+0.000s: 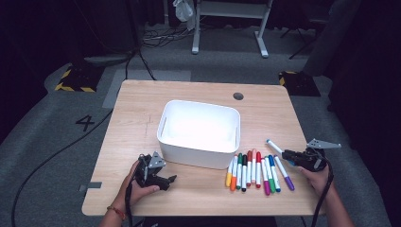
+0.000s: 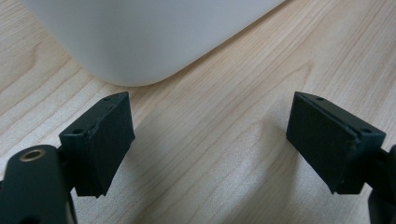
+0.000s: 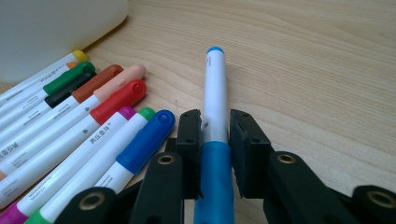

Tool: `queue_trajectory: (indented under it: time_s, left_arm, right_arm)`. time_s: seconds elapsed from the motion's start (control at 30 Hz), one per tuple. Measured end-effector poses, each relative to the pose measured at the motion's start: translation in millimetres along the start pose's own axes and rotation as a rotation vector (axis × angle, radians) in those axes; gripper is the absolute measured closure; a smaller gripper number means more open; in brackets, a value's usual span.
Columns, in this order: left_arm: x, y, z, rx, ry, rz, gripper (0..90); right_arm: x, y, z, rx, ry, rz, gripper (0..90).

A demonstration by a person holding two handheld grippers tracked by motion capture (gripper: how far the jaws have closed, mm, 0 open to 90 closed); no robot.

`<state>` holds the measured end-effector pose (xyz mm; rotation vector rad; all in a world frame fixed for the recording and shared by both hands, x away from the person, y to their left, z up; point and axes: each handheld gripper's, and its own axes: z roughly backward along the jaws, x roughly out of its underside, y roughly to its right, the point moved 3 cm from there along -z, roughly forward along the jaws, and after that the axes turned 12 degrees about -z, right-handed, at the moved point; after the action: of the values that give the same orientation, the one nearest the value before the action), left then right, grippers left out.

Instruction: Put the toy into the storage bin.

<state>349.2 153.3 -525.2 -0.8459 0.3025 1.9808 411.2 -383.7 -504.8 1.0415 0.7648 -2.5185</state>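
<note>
so far, nothing has reached the white bin: as far as the high view shows, its inside is bare. your right gripper is clamped on the light blue marker, jaws pressed on either side of its barrel, just right of the row and short of the bin. the remaining markers lie side by side on the table, near the bin's front right corner. your left gripper rests by the bin's front left corner, jaws spread wide and holding nothing. judged outstanding: this marker and the whole row.
</note>
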Motion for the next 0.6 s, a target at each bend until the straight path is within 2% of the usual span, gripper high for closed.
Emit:
queue_trajectory:
  time_s: [0.13, 0.27, 0.4, 0.53, 0.6]
  left_arm:
    - [0.0, 0.0, 0.0, 0.000, 0.000, 0.001, 15.0]
    - [0.0, -0.1, 0.1, 0.000, -0.001, -0.001, 15.0]
    - [0.0, 0.0, 0.0, 0.000, 0.000, 0.000, 15.0]
    - [0.0, 0.0, 0.0, 0.000, 0.000, 0.000, 15.0]
    - [0.0, 0.0, 0.0, 0.000, 0.000, 0.000, 15.0]
  right_arm:
    - [-3.5, -0.5, 2.7, -0.019, 0.016, -0.002, 74.7]
    - [-11.3, -6.6, 9.3, -0.047, 0.053, 0.005, 74.8]
    - [-25.6, -26.3, 21.6, -0.106, 0.103, 0.048, 74.7]
    - [-44.5, -55.0, 34.7, -0.161, 0.152, 0.122, 74.8]
    - [-54.6, -71.0, 38.5, -0.190, 0.157, 0.165, 74.8]
